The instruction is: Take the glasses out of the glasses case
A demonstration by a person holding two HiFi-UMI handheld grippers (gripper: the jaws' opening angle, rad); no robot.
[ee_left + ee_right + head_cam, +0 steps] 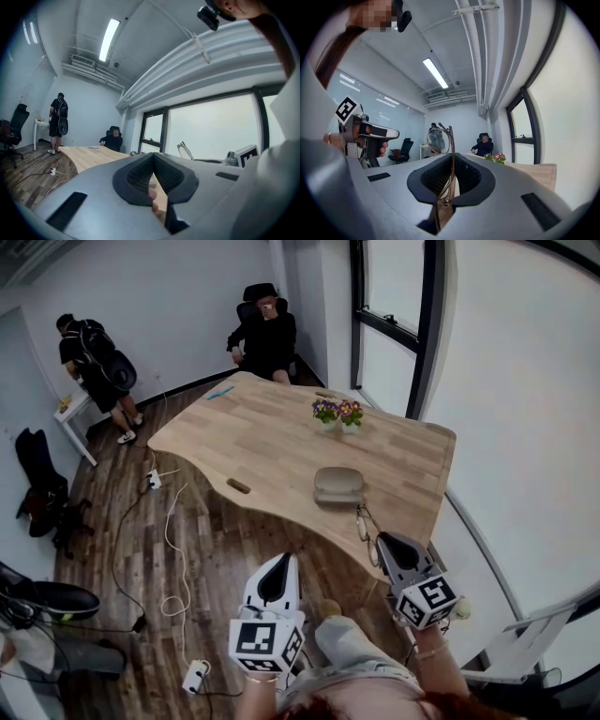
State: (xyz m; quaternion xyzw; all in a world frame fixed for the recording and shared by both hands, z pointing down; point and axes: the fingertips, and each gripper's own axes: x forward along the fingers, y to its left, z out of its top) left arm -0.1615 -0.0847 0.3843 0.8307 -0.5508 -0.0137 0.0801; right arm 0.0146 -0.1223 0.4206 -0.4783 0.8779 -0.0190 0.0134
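The glasses case (338, 486), a beige-grey shell that looks closed, lies on the wooden table (272, 442) near its front edge. My right gripper (382, 540) hovers just in front of it and is shut on the thin-framed glasses (363, 524). In the right gripper view, the glasses (438, 139) stand upright between the jaws of the right gripper (451, 157). My left gripper (279, 564) hangs off the table's front edge over the floor. It is shut with nothing in it (153, 157). The left gripper view also catches the glasses (185, 151).
A small pot of flowers (337, 413) stands mid-table and a blue pen (221, 392) lies at the far end. One person sits in a chair (267, 334) behind the table; another stands at back left (94, 362). Cables and a power strip (194, 676) lie on the floor.
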